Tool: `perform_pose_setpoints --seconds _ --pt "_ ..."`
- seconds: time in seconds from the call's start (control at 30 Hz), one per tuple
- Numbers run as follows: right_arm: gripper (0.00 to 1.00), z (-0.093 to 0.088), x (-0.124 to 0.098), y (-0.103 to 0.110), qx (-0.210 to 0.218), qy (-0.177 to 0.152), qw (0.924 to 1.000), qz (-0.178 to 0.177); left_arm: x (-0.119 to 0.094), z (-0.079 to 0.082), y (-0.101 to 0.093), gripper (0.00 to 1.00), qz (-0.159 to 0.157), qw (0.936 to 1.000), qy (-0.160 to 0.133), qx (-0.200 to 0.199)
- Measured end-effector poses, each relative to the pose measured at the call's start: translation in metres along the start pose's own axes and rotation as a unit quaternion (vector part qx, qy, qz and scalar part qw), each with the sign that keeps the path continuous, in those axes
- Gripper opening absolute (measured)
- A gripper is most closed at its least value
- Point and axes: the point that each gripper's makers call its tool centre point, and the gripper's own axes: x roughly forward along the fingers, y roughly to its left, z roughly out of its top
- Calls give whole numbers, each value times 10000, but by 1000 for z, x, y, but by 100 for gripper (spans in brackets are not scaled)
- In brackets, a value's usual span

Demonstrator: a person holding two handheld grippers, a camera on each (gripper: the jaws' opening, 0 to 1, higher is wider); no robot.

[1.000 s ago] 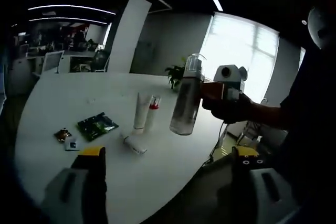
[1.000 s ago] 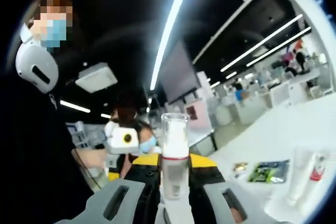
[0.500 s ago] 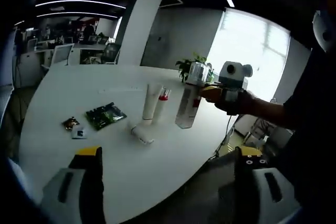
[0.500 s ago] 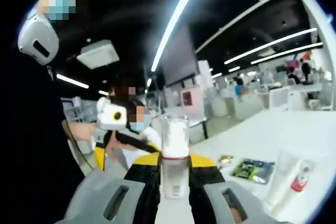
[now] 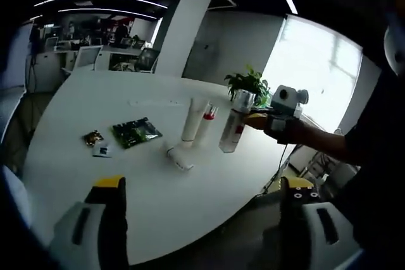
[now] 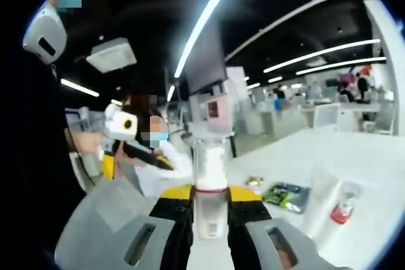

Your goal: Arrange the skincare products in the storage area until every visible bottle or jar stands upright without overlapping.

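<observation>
Open-plan office, a broad white rounded surface (image 5: 95, 112) under strip lights, skincare items grouped near its far edge.

The right gripper (image 6: 211, 216) has its yellow-and-black fingers clamped on a clear cylindrical spray bottle (image 6: 211, 188) with a red band and a transparent cap; in the left gripper view that bottle (image 5: 231, 131) is held upright beside a white tube (image 5: 190, 121) standing on its cap and a slim red-capped bottle (image 5: 206, 124). A small white tube (image 5: 179, 158) lies flat in front of them. A glossy green sachet (image 5: 136, 132) and two small packets (image 5: 96, 143) lie further off. The left gripper (image 5: 201, 219) hangs over the surface with fingers wide apart, holding nothing.
</observation>
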Motion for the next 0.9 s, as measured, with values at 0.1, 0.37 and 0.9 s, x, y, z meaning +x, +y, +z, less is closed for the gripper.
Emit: perform_pose_setpoints --seconds 0.1,0.37,0.9 --pt "10 -8 -3 -8 -27 88 9999 -73 3 -4 1 95 31 10000 51 -64" --pt "10 -25 -11 -26 -297 284 9990 -199 10 -5 -2 93 44 9999 114 -104" --pt "10 -63 -21 -65 -633 393 9961 -468 31 -30 -1 91 182 9985 335 -391"
